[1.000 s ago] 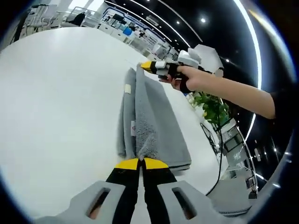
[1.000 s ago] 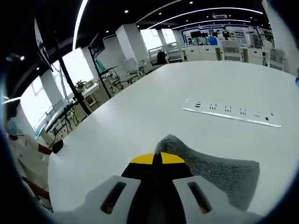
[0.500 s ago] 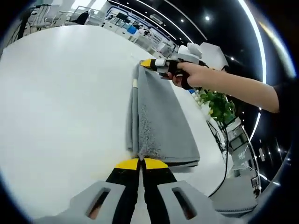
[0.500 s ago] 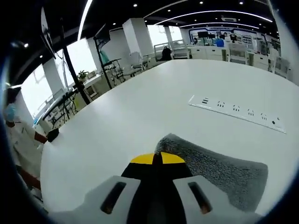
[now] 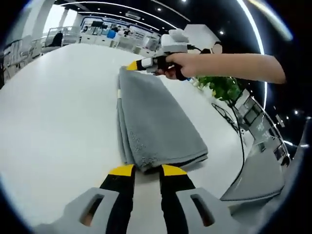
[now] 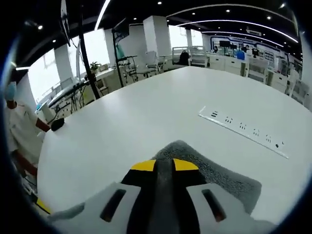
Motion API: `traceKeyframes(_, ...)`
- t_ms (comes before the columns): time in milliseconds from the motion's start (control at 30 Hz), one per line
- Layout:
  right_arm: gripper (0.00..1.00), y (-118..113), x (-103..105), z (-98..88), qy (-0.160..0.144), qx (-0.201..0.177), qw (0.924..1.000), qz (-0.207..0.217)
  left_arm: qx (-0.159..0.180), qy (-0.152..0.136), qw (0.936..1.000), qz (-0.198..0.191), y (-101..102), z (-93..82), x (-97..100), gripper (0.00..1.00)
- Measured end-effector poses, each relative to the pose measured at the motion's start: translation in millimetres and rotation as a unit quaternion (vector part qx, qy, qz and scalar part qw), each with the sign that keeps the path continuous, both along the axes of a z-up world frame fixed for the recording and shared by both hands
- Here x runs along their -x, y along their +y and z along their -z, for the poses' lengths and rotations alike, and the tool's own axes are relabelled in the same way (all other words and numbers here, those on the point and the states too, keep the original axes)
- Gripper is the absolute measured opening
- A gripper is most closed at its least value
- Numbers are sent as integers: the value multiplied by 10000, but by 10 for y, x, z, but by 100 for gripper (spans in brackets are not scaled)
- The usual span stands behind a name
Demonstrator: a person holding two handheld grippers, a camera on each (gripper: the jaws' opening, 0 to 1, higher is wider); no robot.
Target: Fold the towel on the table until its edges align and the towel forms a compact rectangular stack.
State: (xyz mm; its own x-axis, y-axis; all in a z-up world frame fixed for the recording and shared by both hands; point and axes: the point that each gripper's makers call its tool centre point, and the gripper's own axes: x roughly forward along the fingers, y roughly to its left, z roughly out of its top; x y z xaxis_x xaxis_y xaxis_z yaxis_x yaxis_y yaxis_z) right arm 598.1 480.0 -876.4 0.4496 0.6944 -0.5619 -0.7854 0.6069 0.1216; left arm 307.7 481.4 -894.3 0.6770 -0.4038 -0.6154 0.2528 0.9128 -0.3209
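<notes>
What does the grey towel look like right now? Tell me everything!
The towel is grey and fluffy-looking, folded into a long, layered strip lying flat on the white table. A small light tag shows on one long edge. The left gripper has its jaws open at the near end, no longer pinching it. The right gripper, held by a person's hand, sits at the far corner.
</notes>
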Motion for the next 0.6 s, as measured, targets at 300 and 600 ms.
traceKeyframes(300,15,-345,277,-25,-47,212,9997,-150,-620,-235,9972,354,-27,-72,-61,44)
traceKeyframes(600,19,-695,688,9,46,476,9976,-504,-1603,-776,9665,1846,-240,-229,-93,40)
